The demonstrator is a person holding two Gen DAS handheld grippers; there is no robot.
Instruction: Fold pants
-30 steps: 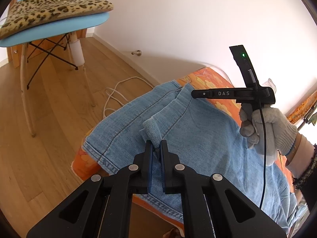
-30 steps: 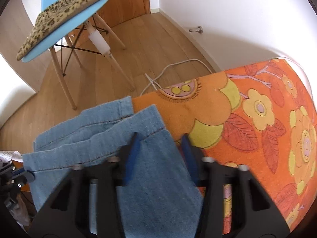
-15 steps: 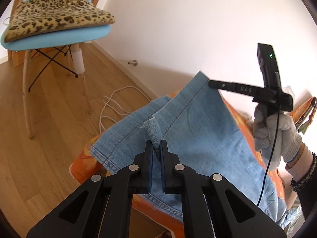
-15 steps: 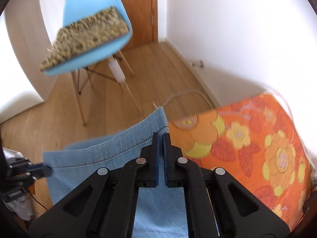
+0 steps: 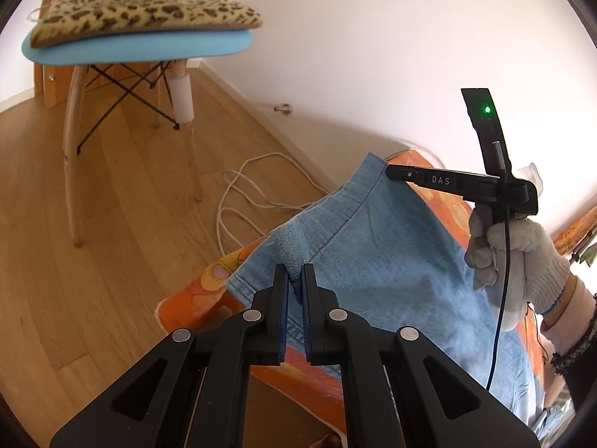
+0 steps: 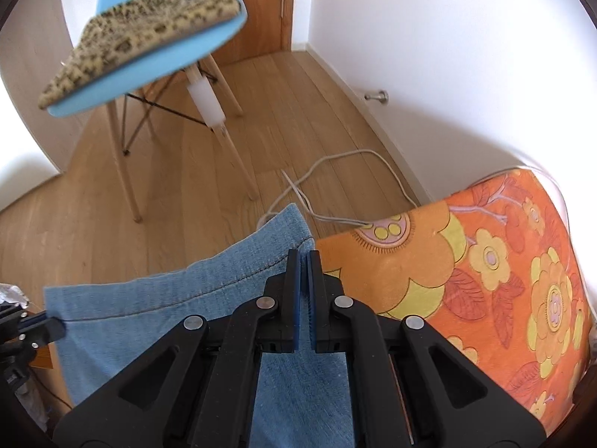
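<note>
The pants (image 5: 380, 261) hem has risen off the orange cover (image 6: 485, 261), since the right gripper (image 6: 304, 257) clamped its corner; the left gripper (image 5: 294, 272) pinches the other. Keep both corners level and the hem taut while carrying it over.

Room setting. Floor (image 5: 123, 194) of light wood planks, meeting a plain white wall (image 5: 373, 37) along a pale skirting board (image 6: 377, 119). A metal door stop (image 6: 377, 96) projects from the wall base. Blue shell chair (image 5: 141, 46) on pale wooden legs with black wire bracing, bearing a leopard-print cushion (image 5: 141, 3); a white sleeve wraps one leg. Wooden door (image 6: 261, 7) stands behind the chair in the corner. A white cable (image 5: 253, 186) lies in loops on the floor. Bright daylight washes out the wall.
</note>
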